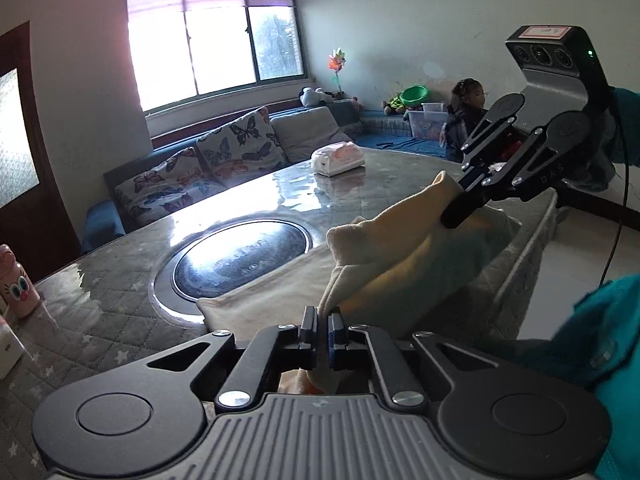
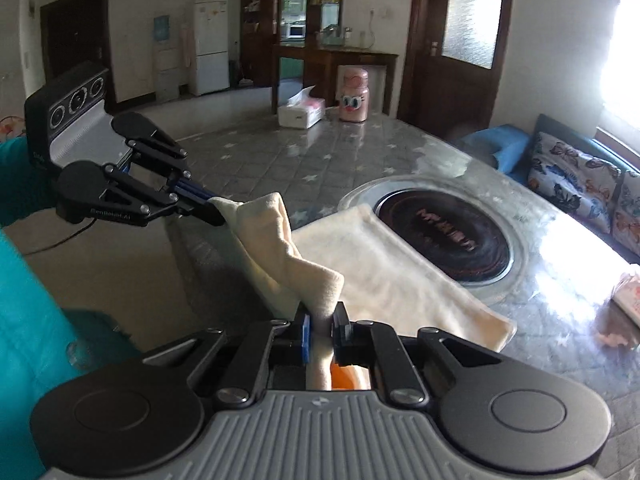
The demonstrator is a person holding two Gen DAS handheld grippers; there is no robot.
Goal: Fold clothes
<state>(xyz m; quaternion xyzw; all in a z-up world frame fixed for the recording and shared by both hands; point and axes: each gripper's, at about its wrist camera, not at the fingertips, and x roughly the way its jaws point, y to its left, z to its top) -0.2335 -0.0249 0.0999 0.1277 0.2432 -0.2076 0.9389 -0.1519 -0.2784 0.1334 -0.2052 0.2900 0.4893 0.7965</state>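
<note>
Left wrist: cream cloth (image 1: 400, 248) pinched in both claws.

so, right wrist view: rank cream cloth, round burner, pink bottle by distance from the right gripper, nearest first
1. cream cloth: pinched in the right gripper
2. round burner: mid-table, right of centre
3. pink bottle: far table edge, beside the tissue box
</note>
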